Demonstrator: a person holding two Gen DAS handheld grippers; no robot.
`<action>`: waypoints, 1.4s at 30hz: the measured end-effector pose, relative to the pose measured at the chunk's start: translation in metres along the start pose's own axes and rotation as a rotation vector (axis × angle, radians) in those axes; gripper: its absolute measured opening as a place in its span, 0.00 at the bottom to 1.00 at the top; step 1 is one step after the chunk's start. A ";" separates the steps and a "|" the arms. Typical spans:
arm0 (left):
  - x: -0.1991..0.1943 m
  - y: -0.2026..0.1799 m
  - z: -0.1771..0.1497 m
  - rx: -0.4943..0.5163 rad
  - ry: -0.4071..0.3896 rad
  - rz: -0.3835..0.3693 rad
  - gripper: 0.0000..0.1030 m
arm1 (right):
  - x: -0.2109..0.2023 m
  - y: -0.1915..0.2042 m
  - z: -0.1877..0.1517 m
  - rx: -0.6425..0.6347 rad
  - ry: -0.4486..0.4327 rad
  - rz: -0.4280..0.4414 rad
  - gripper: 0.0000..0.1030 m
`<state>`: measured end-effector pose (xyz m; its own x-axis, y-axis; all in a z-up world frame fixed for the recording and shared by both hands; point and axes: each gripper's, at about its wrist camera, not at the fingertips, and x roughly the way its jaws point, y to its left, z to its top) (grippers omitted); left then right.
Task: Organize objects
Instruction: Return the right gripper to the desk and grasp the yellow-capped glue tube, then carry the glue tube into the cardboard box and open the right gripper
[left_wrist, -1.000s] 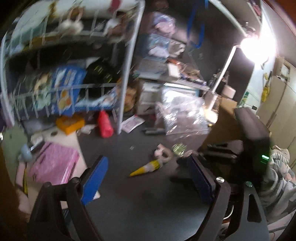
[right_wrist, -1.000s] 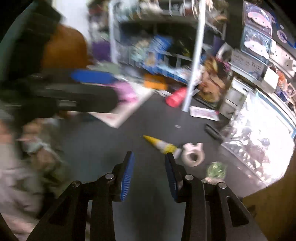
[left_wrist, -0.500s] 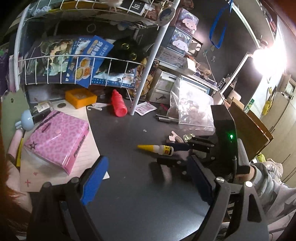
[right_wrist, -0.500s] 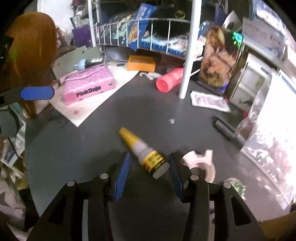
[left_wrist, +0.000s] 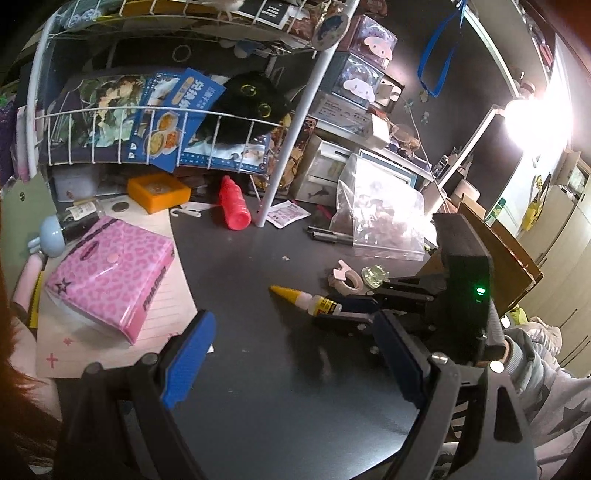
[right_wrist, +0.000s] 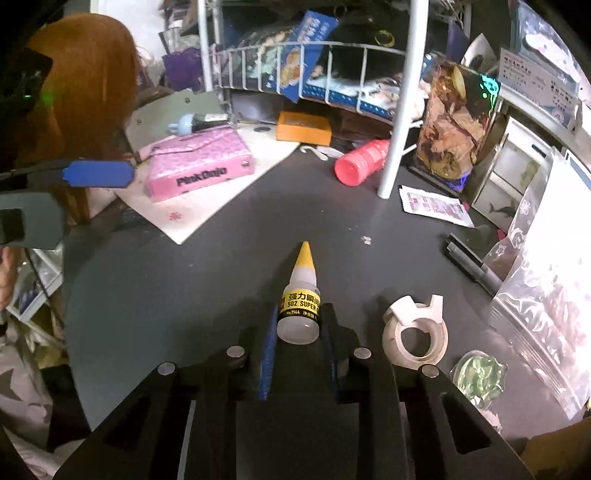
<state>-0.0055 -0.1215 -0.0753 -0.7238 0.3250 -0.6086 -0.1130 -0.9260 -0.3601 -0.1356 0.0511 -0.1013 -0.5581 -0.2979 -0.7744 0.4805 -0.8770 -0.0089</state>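
Note:
A small super-glue bottle with a yellow nozzle lies on the dark tabletop, nozzle pointing away from me. My right gripper is closing on it, and both blue pads touch the labelled body near its base. The left wrist view shows the same grip from the side: the right gripper reaches in from the right with the glue bottle sticking out to the left. My left gripper hovers open over bare tabletop in front of the bottle, nothing between its fingers.
A pink pouch lies on paper at the left. At the back, a red bottle and an orange box sit by a white rack post. Right of the glue are a tape dispenser, black pens and a plastic bag.
My right gripper came down over the glue bottle and its jaws narrowed onto it; the bottle now lies in line with the fingers. The left gripper sank a little, then held still.

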 end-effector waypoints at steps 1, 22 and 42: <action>0.000 -0.002 0.000 0.003 0.001 -0.004 0.83 | -0.004 0.003 0.000 -0.006 -0.007 0.002 0.16; -0.003 -0.079 0.030 0.031 -0.063 -0.222 0.79 | -0.143 0.035 -0.011 -0.088 -0.273 -0.039 0.16; 0.053 -0.234 0.091 0.277 -0.002 -0.342 0.59 | -0.252 -0.059 -0.069 0.115 -0.408 -0.148 0.16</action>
<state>-0.0796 0.0946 0.0410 -0.6144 0.6219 -0.4855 -0.5246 -0.7816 -0.3374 0.0228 0.2040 0.0506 -0.8473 -0.2700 -0.4573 0.3096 -0.9508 -0.0125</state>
